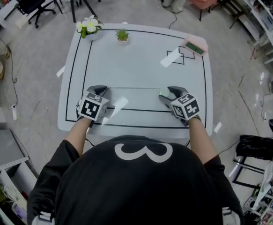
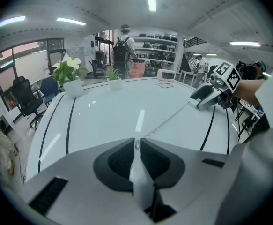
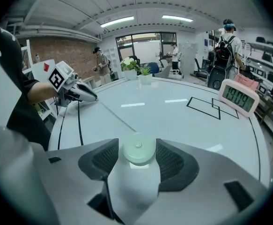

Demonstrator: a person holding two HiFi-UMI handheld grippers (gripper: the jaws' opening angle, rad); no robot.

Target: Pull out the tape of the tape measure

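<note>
The tape measure [image 3: 138, 149], a round pale green case, sits between the jaws of the right gripper [image 3: 137, 147]. The two pads are closed against its sides, so this gripper is clamped on the case. From the case the tape [image 2: 169, 121] comes out as a thin straight strip and runs low over the bench [image 1: 136, 64] to the left gripper [image 2: 137, 146]. The jaws of the left gripper are almost together and pinch the end of the tape, where a small metal tip shows between the pads.

In the head view both grippers are near the front edge of the bench, the left one at the left and the right one at the right, well apart, with the tape stretched between them. Both point forward and downward. Each is held by one hand of the person, who wears a black shirt [image 1: 136, 182].

The bench is white with a black line [image 1: 85, 64] around it. Near the far right corner, a smaller black outline [image 1: 180, 55] is marked, and just beside it stands a pink clock [image 3: 239, 96]. At the far left edge are a pot of white flowers [image 1: 88, 28] and, near it, a small green plant [image 1: 122, 35]. Behind the bench, a person with a backpack [image 2: 122, 50] stands before shelves.
</note>
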